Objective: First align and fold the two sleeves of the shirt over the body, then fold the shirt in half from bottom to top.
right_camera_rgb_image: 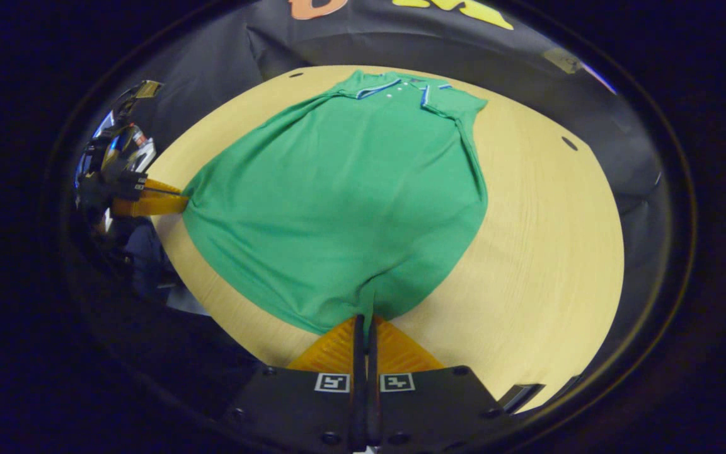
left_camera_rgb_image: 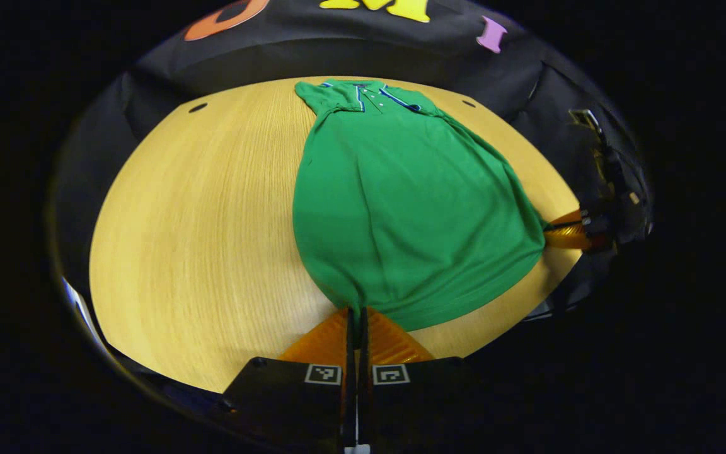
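The green shirt (left_camera_rgb_image: 401,202) lies flat on the wooden table (left_camera_rgb_image: 199,239), collar at the far edge and hem toward the camera; both sleeves appear already folded in over the body, so the step in hand looks like the bottom-to-top fold.

The left tongs (left_camera_rgb_image: 357,315) are closed tight, the 2 fingers pinching one bottom corner of the hem, the cloth gathered into a small pleat at the tips; the right tongs (right_camera_rgb_image: 368,318) are likewise closed on the other bottom corner, a similar pucker running up from the grip. In the left gripper view the right tongs also show at the far right hem corner, in the right gripper view the left tongs at the far left one.

Risks from here, as a judgement: each grip holds only a narrow bite of fabric, so a quick lift could let a corner slip free; uneven travel of the 2 hands would skew the fold and leave the hem off the shoulders; dragging rather than lifting could pull the tucked sleeves open or slide the whole shirt toward the far table edge.
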`<state>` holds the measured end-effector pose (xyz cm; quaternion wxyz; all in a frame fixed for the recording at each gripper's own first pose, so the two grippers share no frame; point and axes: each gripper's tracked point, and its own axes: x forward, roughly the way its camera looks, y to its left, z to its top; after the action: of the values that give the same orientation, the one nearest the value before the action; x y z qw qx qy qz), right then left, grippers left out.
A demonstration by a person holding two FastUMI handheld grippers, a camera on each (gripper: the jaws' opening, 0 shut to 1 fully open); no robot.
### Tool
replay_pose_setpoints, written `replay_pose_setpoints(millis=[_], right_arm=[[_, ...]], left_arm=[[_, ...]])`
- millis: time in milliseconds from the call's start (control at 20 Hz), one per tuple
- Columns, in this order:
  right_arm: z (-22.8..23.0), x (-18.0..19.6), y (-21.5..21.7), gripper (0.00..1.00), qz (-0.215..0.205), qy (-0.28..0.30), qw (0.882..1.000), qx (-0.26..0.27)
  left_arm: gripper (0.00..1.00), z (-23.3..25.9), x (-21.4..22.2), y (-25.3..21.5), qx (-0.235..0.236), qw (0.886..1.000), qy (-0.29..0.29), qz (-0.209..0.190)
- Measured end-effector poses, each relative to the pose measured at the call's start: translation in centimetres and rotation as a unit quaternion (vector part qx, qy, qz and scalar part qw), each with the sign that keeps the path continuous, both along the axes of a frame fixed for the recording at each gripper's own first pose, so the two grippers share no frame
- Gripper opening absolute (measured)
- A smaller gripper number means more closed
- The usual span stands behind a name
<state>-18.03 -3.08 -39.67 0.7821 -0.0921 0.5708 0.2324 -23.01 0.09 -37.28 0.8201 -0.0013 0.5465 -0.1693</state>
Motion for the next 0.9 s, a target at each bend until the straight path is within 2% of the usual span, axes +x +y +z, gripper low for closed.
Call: replay_pose_setpoints(millis=[50,250,450,700,750,900], right_arm=[[0.3,0.0,-0.1,0.05,-0.011,0.004,1.000,0.009],[2.1,1.0,-0.5,0.02,-0.053,0.007,0.998,0.045],[4.4,2.5,-0.2,0.02,-0.073,-0.007,0.994,0.075],[8.1,6.3,0.5,0.00,-0.108,-0.038,0.985,0.130],[8.6,7.3,0.5,0.05,-0.116,-0.042,0.983,0.138],[9.9,9.8,0.5,0.02,-0.132,-0.056,0.978,0.153]], left_arm=[[0.04,0.5,0.0,-0.1,-0.009,1.000,0.001,0.000],[0.04,2.5,0.3,0.0,-0.017,1.000,-0.013,-0.012],[0.04,4.5,1.7,-0.6,-0.025,0.999,-0.027,-0.031],[0.04,8.0,6.7,-0.8,-0.040,0.995,-0.086,-0.022],[0.04,8.5,7.7,-1.0,-0.046,0.994,-0.094,-0.017],[0.04,10.2,11.0,-1.2,-0.051,0.992,-0.115,-0.024]])
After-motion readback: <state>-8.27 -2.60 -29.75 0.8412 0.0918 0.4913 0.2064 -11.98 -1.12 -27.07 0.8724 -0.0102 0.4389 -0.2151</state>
